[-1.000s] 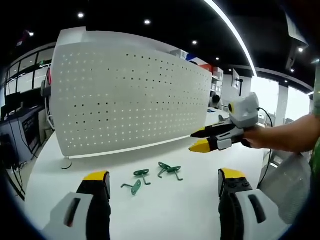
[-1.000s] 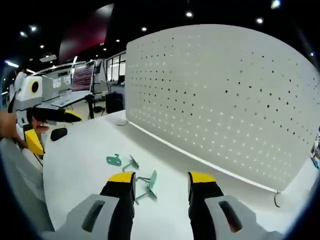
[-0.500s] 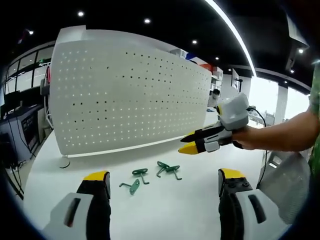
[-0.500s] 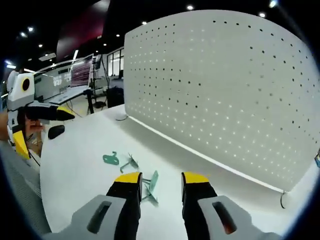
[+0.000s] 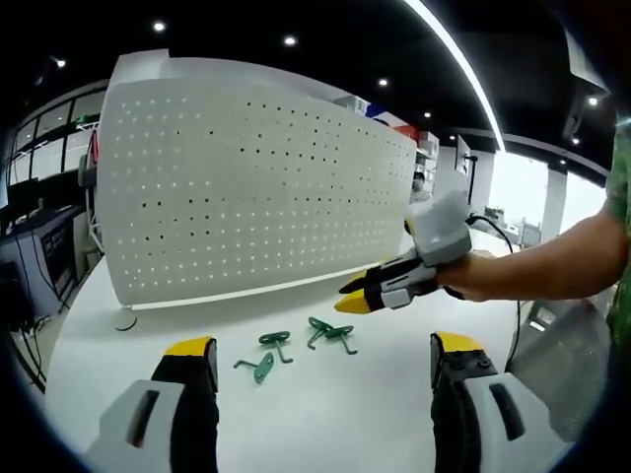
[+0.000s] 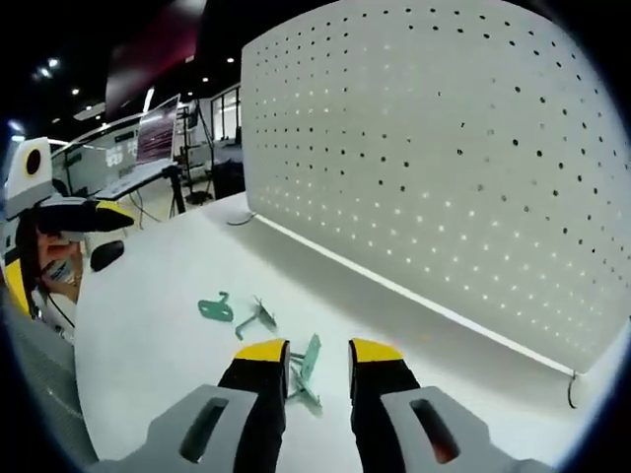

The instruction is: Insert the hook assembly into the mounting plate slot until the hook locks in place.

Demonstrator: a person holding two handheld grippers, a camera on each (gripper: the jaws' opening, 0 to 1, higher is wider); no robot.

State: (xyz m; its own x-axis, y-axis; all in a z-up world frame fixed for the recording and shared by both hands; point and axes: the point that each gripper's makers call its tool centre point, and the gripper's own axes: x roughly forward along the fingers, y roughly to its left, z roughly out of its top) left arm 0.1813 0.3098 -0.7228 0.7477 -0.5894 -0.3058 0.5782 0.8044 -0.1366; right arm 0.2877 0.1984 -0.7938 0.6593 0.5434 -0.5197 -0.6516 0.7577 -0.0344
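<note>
- Left gripper view: a white perforated mounting plate [image 5: 246, 187] stands upright on the white desk [image 5: 325, 404], propped on a small foot at its near corner, with shelving and ceiling lights behind it.
- Three green hooks lie on the desk in front of the plate: one hook [image 5: 258, 368] nearest the camera, a second hook [image 5: 276, 341] just beside it, and a third hook [image 5: 330, 333] a little further right.
- The left gripper [image 5: 315, 365] has its yellow-tipped jaws spread wide apart and holds nothing; the hooks lie ahead of it, between the jaws' lines.
- The right gripper [image 5: 353, 298] comes in from the right in a person's hand, hovering just above the third hook, jaws nearly together.
- Right gripper view: the mounting plate [image 6: 444, 168] fills the right side; desks with monitors stand far left.
- The right gripper [image 6: 317, 357] has its jaws narrowed around the third hook [image 6: 308, 367], not clearly touching it.
- The other two hooks [image 6: 237, 313] lie just beyond on the desk [image 6: 148, 325].
- The left gripper [image 6: 59, 246] sits at the far left, jaws apart.
</note>
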